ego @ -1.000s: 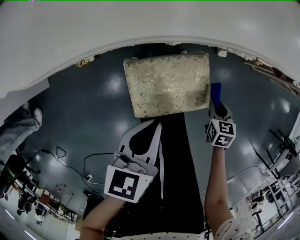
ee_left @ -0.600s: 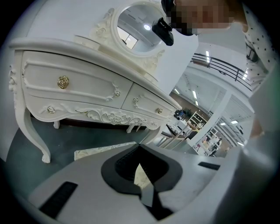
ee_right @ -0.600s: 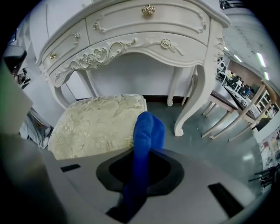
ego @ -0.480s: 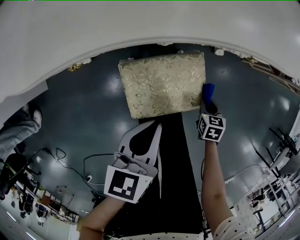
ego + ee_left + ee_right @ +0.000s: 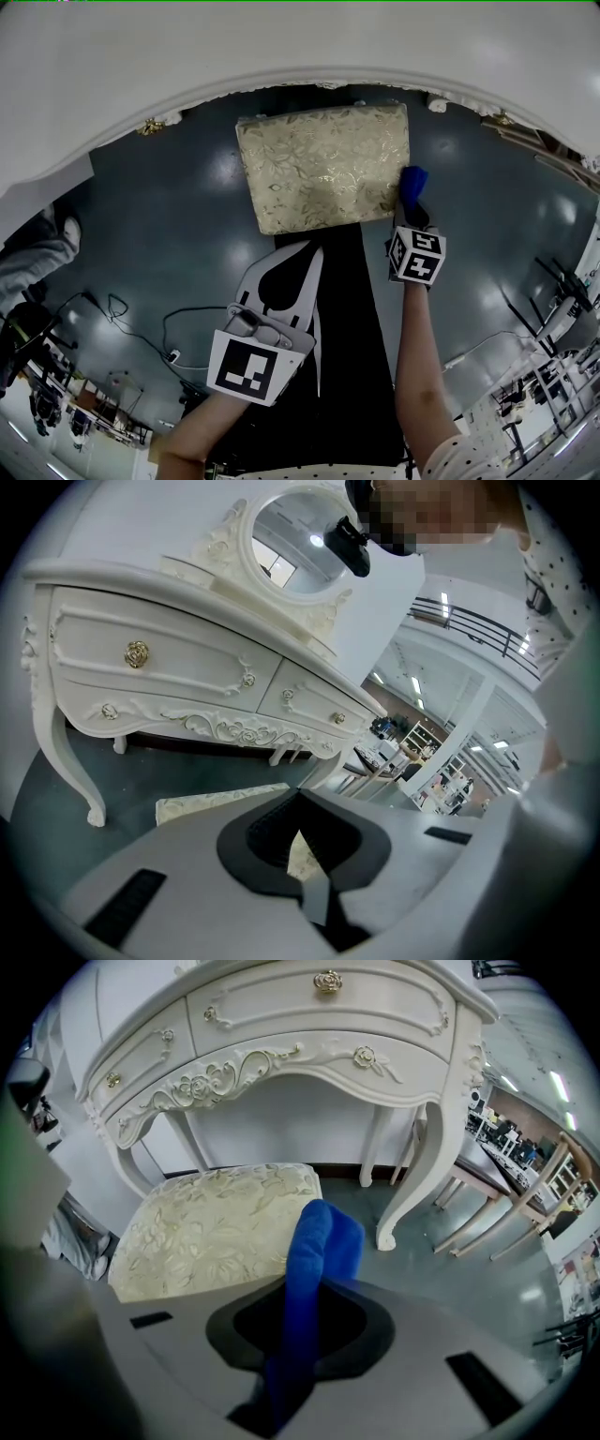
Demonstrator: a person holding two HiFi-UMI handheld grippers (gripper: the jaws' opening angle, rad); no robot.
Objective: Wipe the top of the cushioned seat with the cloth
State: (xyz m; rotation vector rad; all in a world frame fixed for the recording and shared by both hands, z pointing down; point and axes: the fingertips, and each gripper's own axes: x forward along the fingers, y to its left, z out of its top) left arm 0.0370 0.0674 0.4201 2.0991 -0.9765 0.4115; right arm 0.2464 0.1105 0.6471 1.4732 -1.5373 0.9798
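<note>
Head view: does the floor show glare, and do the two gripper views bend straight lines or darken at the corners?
Head view: the dark floor carries several round white lamp reflections, and the dresser edge bows strongly. Left gripper view: black corners, and the dresser leans and curves. Right gripper view: the same dark corners; the blue cloth near the lens looks soft.

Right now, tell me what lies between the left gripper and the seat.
Only bare dark floor, seen in the head view: a strip separates the left gripper from the seat. The cloth sits aside in the right gripper.
</note>
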